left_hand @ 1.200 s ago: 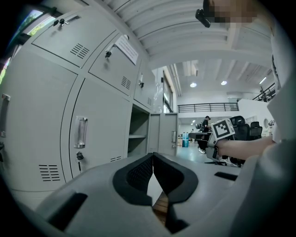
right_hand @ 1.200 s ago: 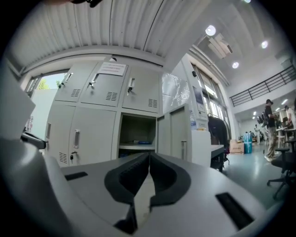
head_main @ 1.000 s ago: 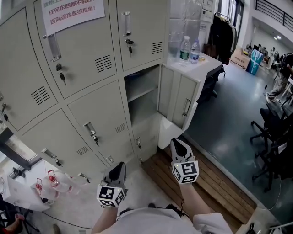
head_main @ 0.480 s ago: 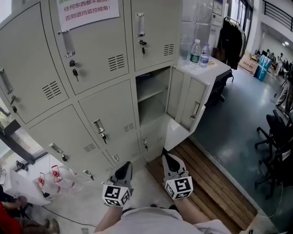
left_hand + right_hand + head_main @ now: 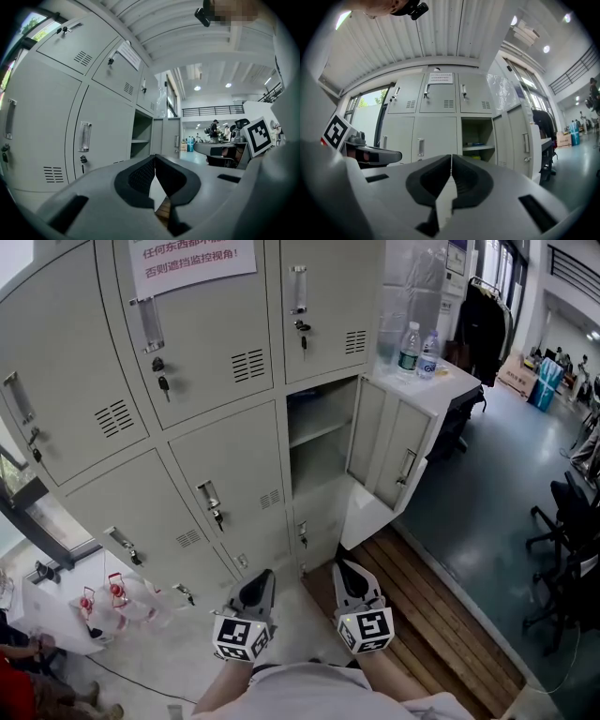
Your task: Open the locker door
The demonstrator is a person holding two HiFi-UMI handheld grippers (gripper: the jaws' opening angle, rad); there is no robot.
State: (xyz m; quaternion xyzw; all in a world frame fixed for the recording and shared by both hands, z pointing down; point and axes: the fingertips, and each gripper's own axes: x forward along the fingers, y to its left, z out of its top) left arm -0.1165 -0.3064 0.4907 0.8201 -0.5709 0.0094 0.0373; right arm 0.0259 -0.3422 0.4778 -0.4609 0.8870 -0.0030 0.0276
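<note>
We judge the opening done: locker door (image 5: 386, 451) at the locker bank (image 5: 220, 343) right edge stands wide; left gripper (image 5: 258, 580) & right gripper (image 5: 345, 574) are pinched together, empty, well apart from it; next, just rest.

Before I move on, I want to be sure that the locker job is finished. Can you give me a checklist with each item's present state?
1. Locker door swung out, compartment exposed: ok.
2. Left gripper shut, nothing between its jaws: ok.
3. Right gripper shut, nothing between its jaws: ok.
4. Both grippers apart from the door, low in front of the person: ok.
5. Door clear of the white table beside it: cannot tell.
6. Door at the end of its swing: cannot tell.
</note>
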